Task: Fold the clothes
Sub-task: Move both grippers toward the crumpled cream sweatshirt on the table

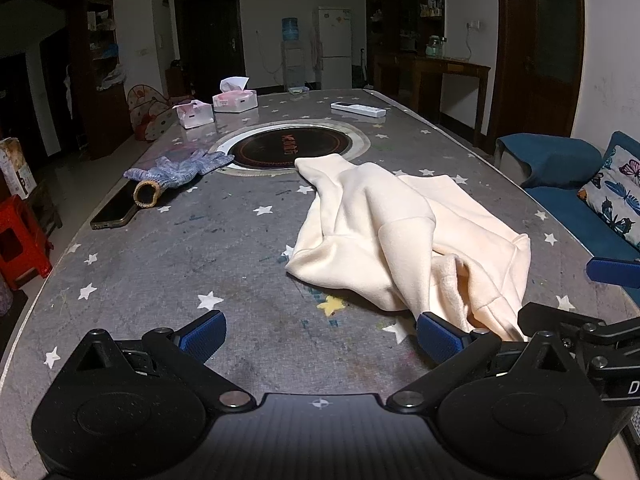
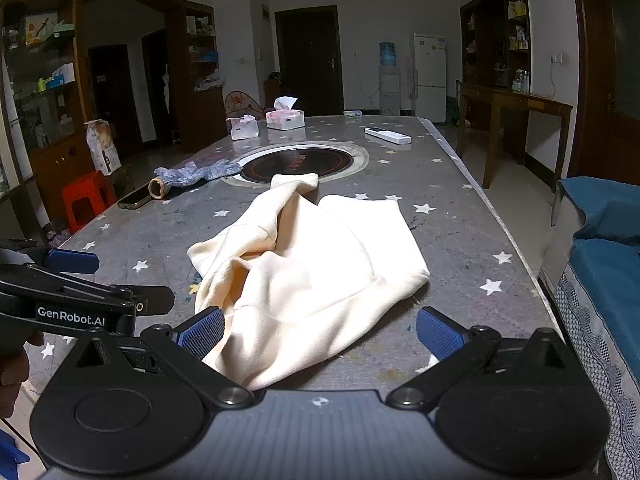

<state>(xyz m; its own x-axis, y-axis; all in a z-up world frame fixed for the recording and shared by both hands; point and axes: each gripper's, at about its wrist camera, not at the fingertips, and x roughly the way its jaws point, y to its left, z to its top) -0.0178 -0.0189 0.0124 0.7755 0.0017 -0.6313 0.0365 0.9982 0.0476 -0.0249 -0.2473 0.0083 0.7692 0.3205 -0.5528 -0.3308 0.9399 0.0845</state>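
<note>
Item: my left gripper (image 1: 320,336), blue ribbed fingers (image 1: 204,334) spread wide, nothing between them, hovering low over bare surface; its right finger sits just beside the near tail of the garment, contact not certain. Item: my right gripper (image 2: 320,332), blue ribbed fingers (image 2: 200,332) likewise spread apart and holding nothing, the near edge of the garment lying between them and running under the gripper body. Item: one cream fleece garment (image 1: 404,236), apparently a sweatshirt, lying in a rumpled heap on the grey star-printed surface (image 1: 180,248), a sleeve or corner reaching toward the round black inset cooktop (image 1: 290,147); layers overlap loosely, with creases and no squared edges. Status, by my judgement: folding not begun or barely begun; the piece is neither spread flat nor aligned. Remaining: take hold, flatten, bring sleeves in, fold the body. Item, further out: blue-grey knitted work glove (image 1: 178,168) with tan cuff, beside a dark smartphone (image 1: 114,210) at the left edge. Item, far end: two pink-and-white tissue boxes (image 1: 234,100) and a white remote control (image 1: 358,109), all well apart from the garment.
</note>
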